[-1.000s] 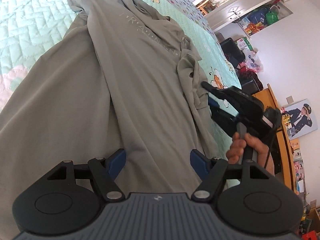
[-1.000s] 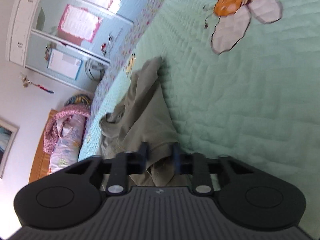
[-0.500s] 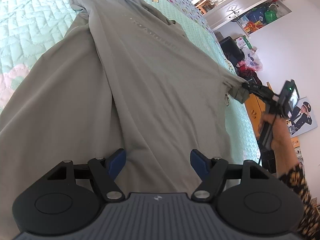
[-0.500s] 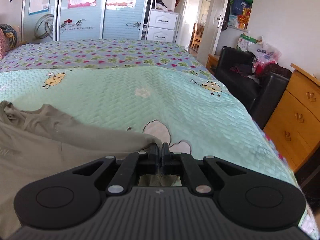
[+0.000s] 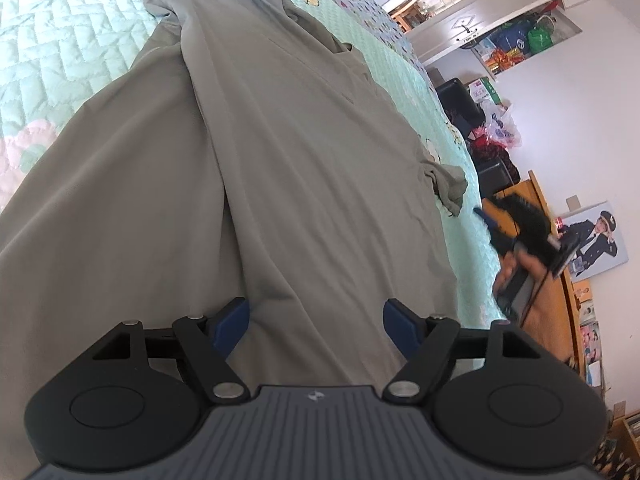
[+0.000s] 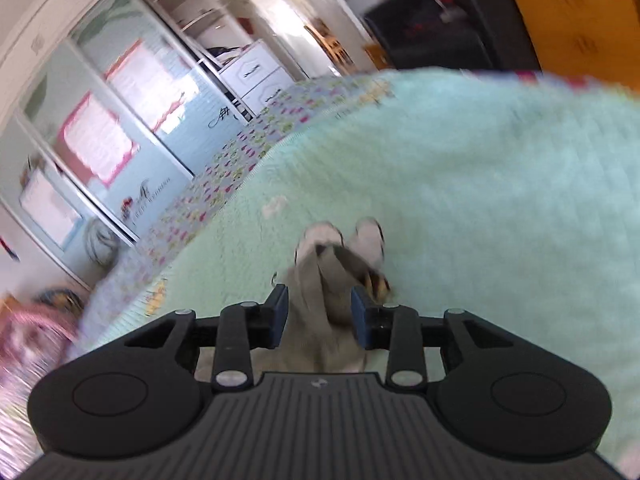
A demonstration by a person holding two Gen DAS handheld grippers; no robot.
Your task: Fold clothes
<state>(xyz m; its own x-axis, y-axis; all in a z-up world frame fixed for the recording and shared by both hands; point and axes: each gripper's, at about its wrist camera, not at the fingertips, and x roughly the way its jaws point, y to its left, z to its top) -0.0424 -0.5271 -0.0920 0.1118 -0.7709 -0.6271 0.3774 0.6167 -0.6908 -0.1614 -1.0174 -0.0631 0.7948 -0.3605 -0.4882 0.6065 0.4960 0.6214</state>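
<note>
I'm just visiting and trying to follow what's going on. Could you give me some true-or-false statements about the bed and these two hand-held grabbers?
1. A grey garment lies spread on the quilted bed. True.
2. The left gripper is clamped shut. False: its jaws stand wide open above the cloth.
3. The right gripper pinches the sleeve end tightly. False: its jaws have just been opening, and the sleeve lies loose between them.
4. The quilt is mint green. True.

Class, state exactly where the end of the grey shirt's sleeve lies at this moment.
In the left wrist view the sleeve end lies crumpled at the right on the green bedspread, near the bed's edge. In the right wrist view it lies between the right tool's open fingers.
</note>
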